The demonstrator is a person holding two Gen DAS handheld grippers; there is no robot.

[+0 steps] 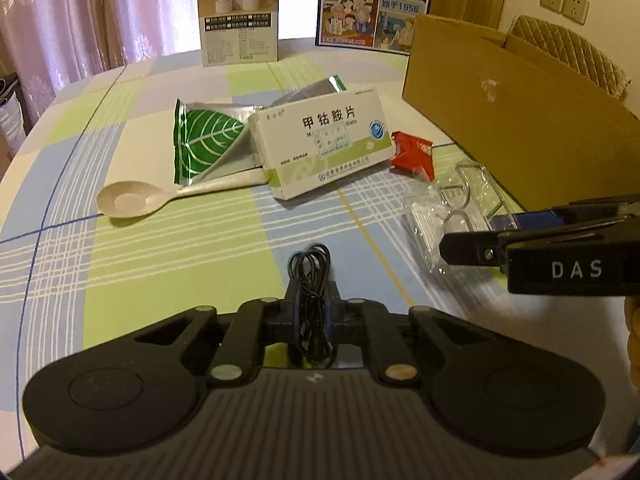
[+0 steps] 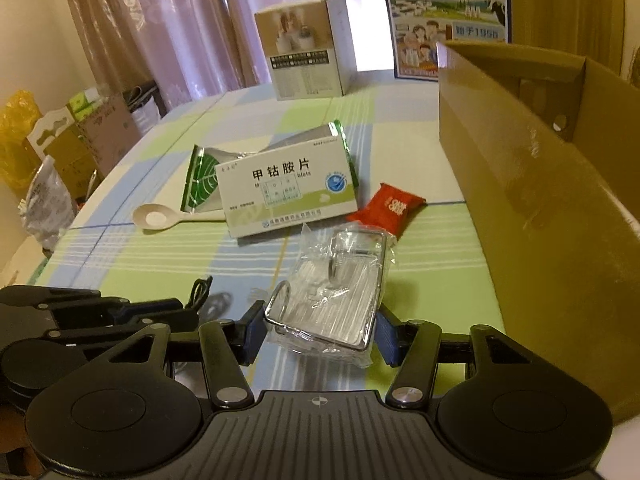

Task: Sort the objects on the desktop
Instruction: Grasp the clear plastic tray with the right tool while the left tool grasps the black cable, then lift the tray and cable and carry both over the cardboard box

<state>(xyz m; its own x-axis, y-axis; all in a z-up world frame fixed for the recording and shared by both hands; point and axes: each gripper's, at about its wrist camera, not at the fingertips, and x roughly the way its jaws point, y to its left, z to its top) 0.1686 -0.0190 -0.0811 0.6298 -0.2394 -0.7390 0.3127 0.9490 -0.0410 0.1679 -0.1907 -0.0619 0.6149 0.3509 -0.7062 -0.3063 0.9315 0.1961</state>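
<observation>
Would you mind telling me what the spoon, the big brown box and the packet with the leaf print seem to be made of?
The spoon looks like matte beige plastic or a fibre composite; its dull, even surface leaves that open. The big brown box is plain corrugated-looking cardboard, with clear tape glinting on its side. The leaf-print packet appears to be foil laminate: silvery, creased and reflective around the green print.

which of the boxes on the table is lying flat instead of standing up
The white and green medicine box, lying face-up across the green leaf foil pouch. The humidifier box and open cardboard carton stand upright.
</observation>
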